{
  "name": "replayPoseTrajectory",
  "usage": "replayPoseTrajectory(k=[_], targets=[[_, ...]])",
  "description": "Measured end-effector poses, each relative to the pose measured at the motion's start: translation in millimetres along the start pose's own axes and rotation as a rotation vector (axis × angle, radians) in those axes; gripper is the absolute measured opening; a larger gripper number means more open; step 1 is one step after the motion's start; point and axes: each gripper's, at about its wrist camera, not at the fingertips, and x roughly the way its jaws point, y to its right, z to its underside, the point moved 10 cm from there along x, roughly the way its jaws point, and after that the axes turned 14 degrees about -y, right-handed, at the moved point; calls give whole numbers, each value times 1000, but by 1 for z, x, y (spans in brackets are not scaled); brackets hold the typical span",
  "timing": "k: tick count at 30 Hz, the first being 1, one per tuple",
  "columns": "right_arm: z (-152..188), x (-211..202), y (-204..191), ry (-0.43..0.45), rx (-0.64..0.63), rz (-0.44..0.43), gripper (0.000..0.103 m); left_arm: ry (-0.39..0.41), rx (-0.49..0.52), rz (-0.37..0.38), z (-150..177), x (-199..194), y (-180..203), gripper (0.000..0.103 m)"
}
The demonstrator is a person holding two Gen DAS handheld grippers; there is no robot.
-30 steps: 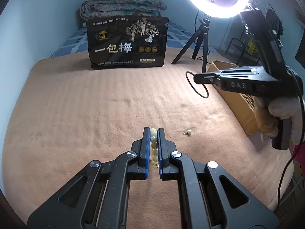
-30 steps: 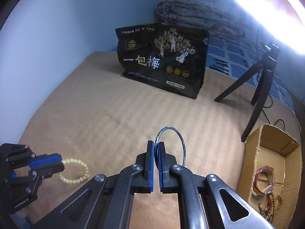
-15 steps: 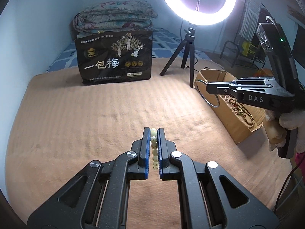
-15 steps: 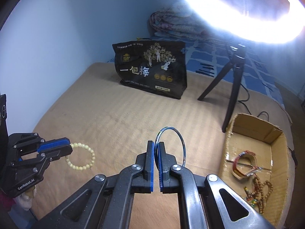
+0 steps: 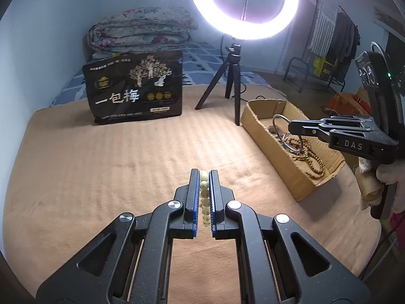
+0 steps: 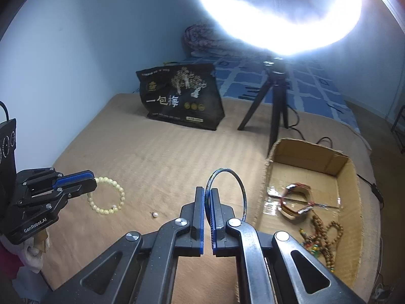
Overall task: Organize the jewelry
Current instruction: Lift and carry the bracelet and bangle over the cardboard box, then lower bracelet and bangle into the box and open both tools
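covering the bed, a tan blanket (image 5: 101,167) holds a cardboard box (image 6: 351,177) beside a lit ring light (image 5: 243,7). left gripper (image 5: 204,177) clamps a pale bead bracelet (image 6: 106,195) left of the box; right gripper (image 6: 208,195) pinches a metal bangle (image 6: 227,177) at the box's near edge.

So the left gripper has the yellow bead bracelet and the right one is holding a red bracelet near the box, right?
Almost. The left gripper does hold the yellow bead bracelet, but the right gripper holds a thin metal bangle, not a red bracelet. The red bracelet already lies inside the cardboard box. The right wrist view shows this best.
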Motion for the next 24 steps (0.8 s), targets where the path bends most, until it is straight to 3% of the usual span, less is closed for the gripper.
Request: replayPoseTrajectory(k=[24], targets=[[53, -39, 98, 26, 166, 68, 1, 41, 115, 133, -65, 24, 123, 5]])
